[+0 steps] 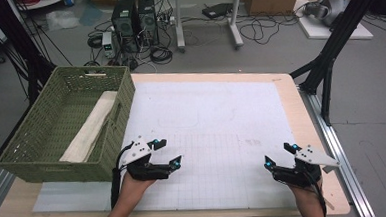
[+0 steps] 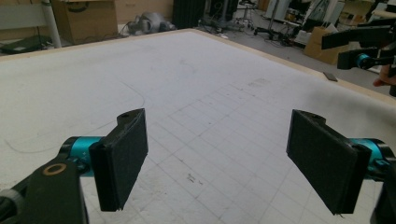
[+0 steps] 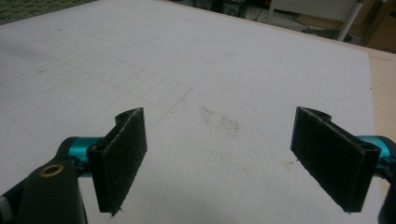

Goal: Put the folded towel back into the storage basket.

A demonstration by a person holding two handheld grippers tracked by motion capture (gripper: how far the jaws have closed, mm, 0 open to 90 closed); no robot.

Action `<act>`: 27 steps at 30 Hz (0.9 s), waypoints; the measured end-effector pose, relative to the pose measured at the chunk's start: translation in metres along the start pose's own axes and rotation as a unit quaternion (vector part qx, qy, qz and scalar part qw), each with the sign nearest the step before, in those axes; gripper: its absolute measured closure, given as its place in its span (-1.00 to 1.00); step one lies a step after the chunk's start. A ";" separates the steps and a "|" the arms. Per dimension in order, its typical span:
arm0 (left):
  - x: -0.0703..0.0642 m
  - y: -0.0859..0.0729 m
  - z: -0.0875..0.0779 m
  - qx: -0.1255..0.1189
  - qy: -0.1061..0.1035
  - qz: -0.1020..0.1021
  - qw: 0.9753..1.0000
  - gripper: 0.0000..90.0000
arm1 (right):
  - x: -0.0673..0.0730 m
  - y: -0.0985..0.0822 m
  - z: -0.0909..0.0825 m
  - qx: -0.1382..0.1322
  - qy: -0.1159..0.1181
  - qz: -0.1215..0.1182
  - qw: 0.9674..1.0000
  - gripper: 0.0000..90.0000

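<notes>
Both grippers are just hanging out low over the white grid mat [image 1: 217,127] near the front edge of the table [image 1: 302,133], and neither one is gripping anything. The left gripper [image 1: 167,151] is sitting near the front left part of the mat, right beside the front right corner of the green wicker basket [image 1: 42,141], with its jaws spread wide and pointing out across the mat. In the left gripper view its two black pads [image 2: 122,156] are standing well apart with bare gridded mat between them, and the right gripper [image 2: 362,58] is showing far off at the upper right.

The right gripper [image 1: 278,155] is hovering near the front right corner of the mat, jaws released too. In the right gripper view its pads [image 3: 119,156] are gaping over a plain patch of mat with a faint smudge [image 3: 222,120] of dark specks on it.

The basket is sitting on the left side of the table, hanging over the left edge a bit, and a folded cream towel [image 1: 92,126] is lying inside it along the right wall. The two grippers are well apart from each other, one toward each front corner.
</notes>
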State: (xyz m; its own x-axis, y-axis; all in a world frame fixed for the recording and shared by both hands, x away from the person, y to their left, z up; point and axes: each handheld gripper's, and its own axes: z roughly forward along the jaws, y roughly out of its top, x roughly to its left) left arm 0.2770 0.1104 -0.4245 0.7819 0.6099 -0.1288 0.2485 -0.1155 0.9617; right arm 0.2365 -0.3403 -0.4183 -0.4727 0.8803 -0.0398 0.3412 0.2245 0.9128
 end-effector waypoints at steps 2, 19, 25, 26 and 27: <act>0.001 0.000 -0.001 0.003 0.003 0.003 1.000 -0.53 | 0.000 0.000 0.000 0.002 0.000 0.000 1.000 -0.62; -0.001 0.000 -0.006 0.000 0.015 0.005 1.000 -0.53 | 0.008 0.001 0.003 0.009 0.006 -0.013 1.000 -0.62; 0.000 -0.001 -0.006 0.003 0.016 0.004 1.000 -0.53 | 0.006 0.001 0.002 0.011 0.005 -0.013 1.000 -0.62; -0.001 -0.001 -0.006 0.002 0.016 0.004 1.000 -0.53 | 0.006 0.001 0.002 0.010 0.005 -0.013 1.000 -0.62; -0.001 -0.001 -0.006 0.002 0.015 0.004 1.000 -0.53 | 0.006 0.001 0.002 0.010 0.005 -0.013 1.000 -0.62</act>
